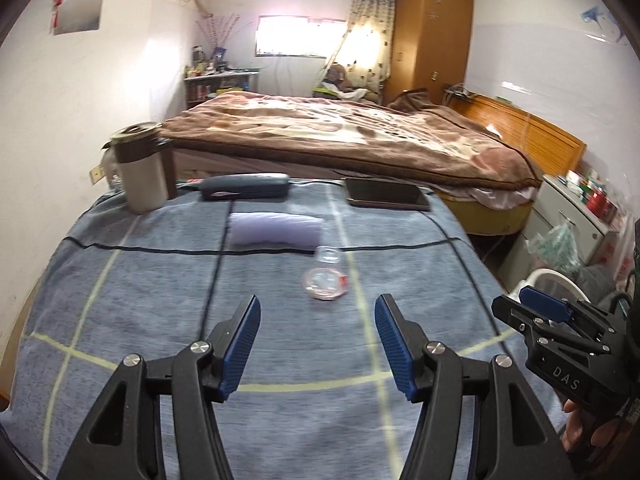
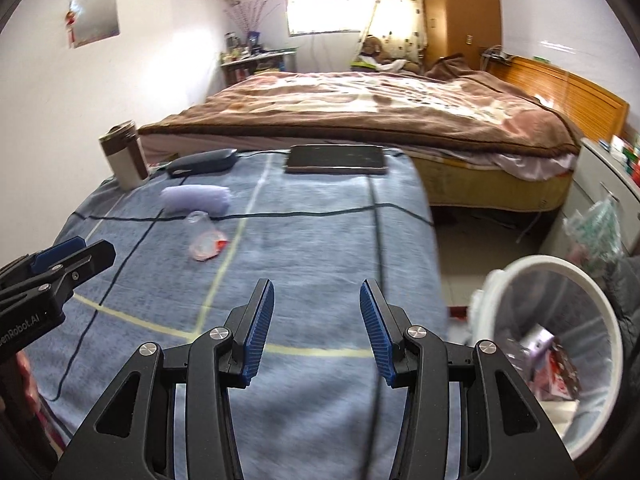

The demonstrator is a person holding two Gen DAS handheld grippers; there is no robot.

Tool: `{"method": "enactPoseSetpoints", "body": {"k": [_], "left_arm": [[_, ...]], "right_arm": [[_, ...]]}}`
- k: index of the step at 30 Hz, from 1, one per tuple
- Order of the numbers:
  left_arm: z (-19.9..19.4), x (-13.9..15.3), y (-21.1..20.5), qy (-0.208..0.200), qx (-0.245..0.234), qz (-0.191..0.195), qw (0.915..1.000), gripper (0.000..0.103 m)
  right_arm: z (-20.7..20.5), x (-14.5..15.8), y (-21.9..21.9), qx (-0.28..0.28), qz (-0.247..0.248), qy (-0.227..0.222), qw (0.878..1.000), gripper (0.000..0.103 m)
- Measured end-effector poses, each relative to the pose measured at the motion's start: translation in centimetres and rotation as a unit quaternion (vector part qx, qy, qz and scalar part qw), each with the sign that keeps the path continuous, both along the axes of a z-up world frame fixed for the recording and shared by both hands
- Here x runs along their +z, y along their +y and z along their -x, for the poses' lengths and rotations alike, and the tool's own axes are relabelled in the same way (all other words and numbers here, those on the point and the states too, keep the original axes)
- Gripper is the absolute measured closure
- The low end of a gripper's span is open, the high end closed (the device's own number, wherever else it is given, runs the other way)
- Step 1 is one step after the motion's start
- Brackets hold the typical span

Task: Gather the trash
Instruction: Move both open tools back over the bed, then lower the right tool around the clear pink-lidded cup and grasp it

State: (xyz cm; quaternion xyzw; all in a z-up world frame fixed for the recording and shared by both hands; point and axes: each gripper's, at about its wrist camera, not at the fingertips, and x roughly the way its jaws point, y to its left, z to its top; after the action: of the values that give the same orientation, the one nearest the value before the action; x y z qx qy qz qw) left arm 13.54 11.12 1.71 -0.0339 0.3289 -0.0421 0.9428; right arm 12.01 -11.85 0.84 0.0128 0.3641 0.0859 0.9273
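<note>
left gripper [image 1: 318, 344]: ribbed blue pads spread, empty
right gripper [image 2: 317, 330]: spread, empty
clear crumpled plastic cup with red bits [image 1: 326, 276]: lying on blue-grey checked cloth of table [image 1: 160, 280], just past left gripper
white ribbed plastic bin [image 2: 560, 344]: beside table, wrappers inside

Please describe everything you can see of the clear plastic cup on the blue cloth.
The clear plastic cup looks thin and crumpled, lying on its side on the blue-grey checked cloth, mouth toward the cameras. A red scrap sits at its rim. Its narrow base lies close to the pale lilac folded packet. No gripper touches it.
</note>
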Motion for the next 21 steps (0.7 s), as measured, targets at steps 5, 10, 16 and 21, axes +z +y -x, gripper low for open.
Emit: {"method": "enactPoseSetpoints", "body": {"k": [5,10,16,21], "left_arm": [[-0.6,-0.3,2.2,0.004,0.017,-0.004,0.9998,0.041],[-1.8,-0.5,4.2,0.011,0.025,0.004,0.9996,0.041],[-3.5,-0.9,5.9,0.018,0.03,-0.001,0.9994,0.04],[-5.1,-1.4,6.9,0.025,0.031,0.002,0.9992,0.04]], "right_arm": [[-1.1,-0.3,3.0,0.029,0.006,0.007,1.0,0.056],[-2.6,-0.6,5.3,0.054,-0.011,0.014,0.998,0.052],[-4.8,-1.5,7.8,0.071,-0.015,0.029,0.997,0.045],[-6.5,-2.2,9.7,0.083,-0.012,0.038,0.996,0.045]]}}
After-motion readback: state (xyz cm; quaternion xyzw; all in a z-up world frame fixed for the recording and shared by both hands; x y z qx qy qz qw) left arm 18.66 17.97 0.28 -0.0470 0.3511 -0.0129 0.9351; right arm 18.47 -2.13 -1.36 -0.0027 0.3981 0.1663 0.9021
